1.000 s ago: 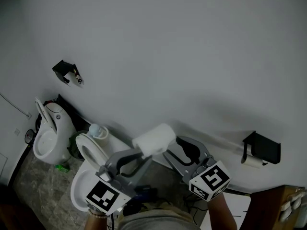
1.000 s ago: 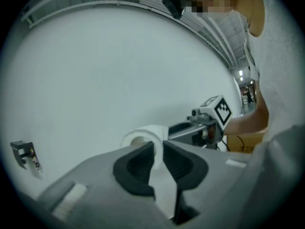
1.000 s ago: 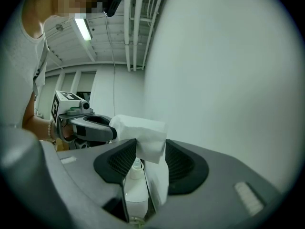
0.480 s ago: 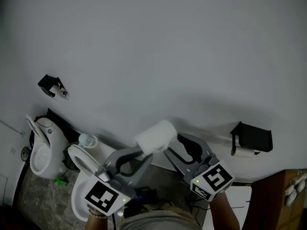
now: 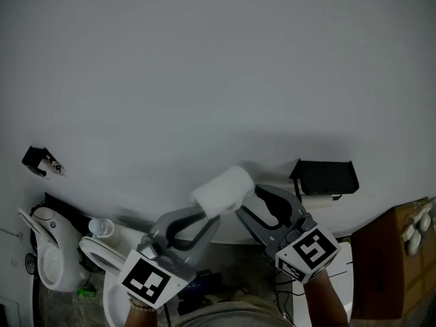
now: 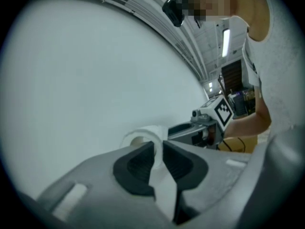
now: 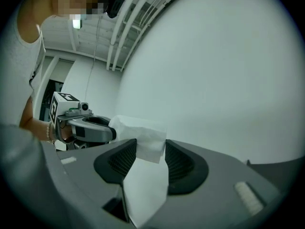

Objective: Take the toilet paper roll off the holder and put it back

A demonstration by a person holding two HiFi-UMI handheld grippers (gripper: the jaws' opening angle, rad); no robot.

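A white toilet paper roll (image 5: 221, 189) is held up in front of the pale wall. My left gripper (image 5: 204, 214) comes from the lower left and is shut on the roll's near end; in the left gripper view its jaws (image 6: 158, 147) pinch the paper wall beside the roll's core (image 6: 141, 138). My right gripper (image 5: 246, 207) is shut on the other end, with white paper (image 7: 143, 130) filling the gap between its jaws (image 7: 150, 149). The black holder (image 5: 325, 177) is on the wall just right of the roll, with something whitish (image 5: 317, 199) under it.
A white toilet (image 5: 102, 268) and another white fixture (image 5: 48, 254) stand at lower left. A small black bracket (image 5: 37, 161) is on the wall at far left. A brown cabinet (image 5: 395, 264) stands at lower right. The wall (image 5: 218, 67) fills the upper view.
The view has swung right: the holder now appears much nearer the roll, and the toilet and bracket slid left. Both grippers keep their hold on the roll.
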